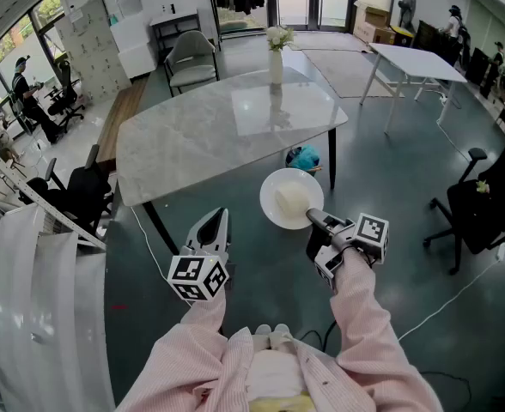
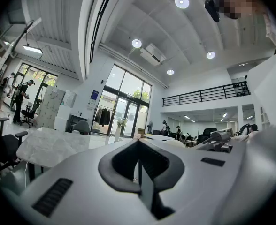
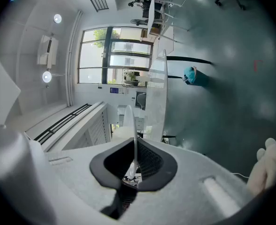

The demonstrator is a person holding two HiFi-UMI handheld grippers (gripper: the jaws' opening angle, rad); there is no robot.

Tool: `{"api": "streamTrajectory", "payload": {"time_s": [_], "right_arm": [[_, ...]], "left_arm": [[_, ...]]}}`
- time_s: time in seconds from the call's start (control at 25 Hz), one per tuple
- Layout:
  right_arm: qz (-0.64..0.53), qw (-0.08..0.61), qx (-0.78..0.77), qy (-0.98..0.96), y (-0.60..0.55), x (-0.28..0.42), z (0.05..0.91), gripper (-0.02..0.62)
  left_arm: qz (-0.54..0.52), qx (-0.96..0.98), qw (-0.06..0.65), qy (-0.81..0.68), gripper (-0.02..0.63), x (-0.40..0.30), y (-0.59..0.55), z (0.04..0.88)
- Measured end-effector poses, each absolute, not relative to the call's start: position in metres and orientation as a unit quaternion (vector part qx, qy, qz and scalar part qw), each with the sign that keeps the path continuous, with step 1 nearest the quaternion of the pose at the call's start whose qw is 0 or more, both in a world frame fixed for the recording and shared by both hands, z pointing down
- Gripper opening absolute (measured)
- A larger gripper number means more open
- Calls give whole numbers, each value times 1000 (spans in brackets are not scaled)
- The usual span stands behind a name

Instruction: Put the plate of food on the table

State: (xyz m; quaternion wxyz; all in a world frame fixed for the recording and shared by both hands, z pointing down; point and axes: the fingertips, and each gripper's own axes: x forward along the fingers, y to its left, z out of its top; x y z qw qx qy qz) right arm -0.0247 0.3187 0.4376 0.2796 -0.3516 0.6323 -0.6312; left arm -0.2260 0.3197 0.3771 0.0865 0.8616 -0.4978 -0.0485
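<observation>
A white plate point(image 1: 280, 209) with a pale mound of food point(image 1: 292, 199) hangs in the air just in front of the marble table point(image 1: 218, 136), near its front right corner. My right gripper point(image 1: 315, 218) is shut on the plate's near right rim. In the right gripper view the plate point(image 3: 127, 118) shows edge-on, pinched between the jaws of the right gripper point(image 3: 134, 150). My left gripper point(image 1: 221, 216) floats to the left of the plate, below the table's front edge, shut on nothing. The left gripper view shows the left gripper point(image 2: 139, 150) with its pads together and the table point(image 2: 49, 144) ahead at the left.
A vase of white flowers point(image 1: 276, 57) stands at the table's far edge. A teal object point(image 1: 304, 156) lies on the floor under the table. A black office chair point(image 1: 480, 206) stands at the right, another black chair point(image 1: 74, 191) at the left, a grey chair point(image 1: 191, 58) beyond the table.
</observation>
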Motion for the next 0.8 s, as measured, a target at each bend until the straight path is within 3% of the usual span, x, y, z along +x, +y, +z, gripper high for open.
{"api": "streamTrajectory", "payload": {"time_s": [0.8], "right_arm": [[-624, 279, -356, 637, 313, 19, 439, 15]], "left_arm": [[-47, 872, 77, -481, -8, -174, 309, 376]]}}
